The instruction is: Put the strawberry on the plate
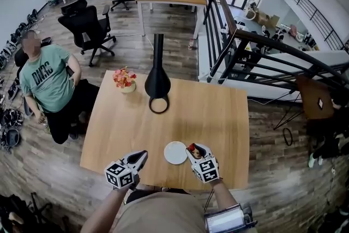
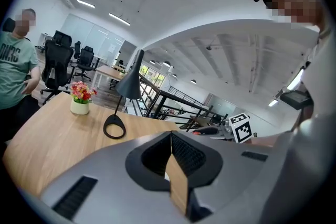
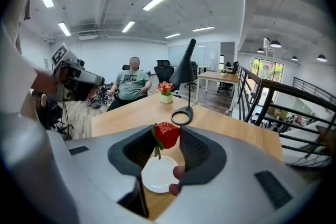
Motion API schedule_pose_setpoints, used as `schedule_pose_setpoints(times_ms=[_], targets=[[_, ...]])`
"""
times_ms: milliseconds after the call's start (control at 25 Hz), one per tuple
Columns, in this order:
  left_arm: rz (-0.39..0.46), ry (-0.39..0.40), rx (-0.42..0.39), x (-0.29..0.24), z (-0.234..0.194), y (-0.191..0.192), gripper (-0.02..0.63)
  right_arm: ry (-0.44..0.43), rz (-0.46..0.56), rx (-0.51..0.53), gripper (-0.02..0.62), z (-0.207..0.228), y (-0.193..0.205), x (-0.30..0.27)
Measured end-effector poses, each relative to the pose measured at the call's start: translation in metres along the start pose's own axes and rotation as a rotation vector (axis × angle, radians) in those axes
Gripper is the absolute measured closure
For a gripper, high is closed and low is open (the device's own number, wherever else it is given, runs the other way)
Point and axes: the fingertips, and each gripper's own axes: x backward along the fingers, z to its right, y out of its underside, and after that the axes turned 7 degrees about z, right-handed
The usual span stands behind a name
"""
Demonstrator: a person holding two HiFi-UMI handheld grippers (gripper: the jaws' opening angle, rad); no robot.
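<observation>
1. Only the right gripper view shows the right tool (image 3: 167, 137) gripping the strawberry (image 3: 168, 134), with the white plate (image 3: 157, 174) below it. The left gripper view shows the left tool (image 2: 171, 136) closed and empty.
2. The plate lies near the worktop's (image 1: 218, 117) front edge, ringed by bare wood.
3. The black lamp (image 1: 157, 84) and flower pot (image 1: 125, 79) stand well apart from it.

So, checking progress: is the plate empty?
Empty: the plate is bare white; the strawberry is clamped in the right gripper.
</observation>
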Motion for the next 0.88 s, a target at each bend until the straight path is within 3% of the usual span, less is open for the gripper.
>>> schedule_pose_setpoints(times_ms=[440,880], targets=[[-0.090,-0.011,-0.029,-0.018,-0.020,0.019,0.601,-0.061,-0.127,-0.008,0.445,-0.011,0.063,-0.045],[-0.148,-0.076,-0.019,-0.016,-0.039,0.050,0.601,-0.116,-0.296,-0.010,0.445,-0.024,0.134,-0.067]])
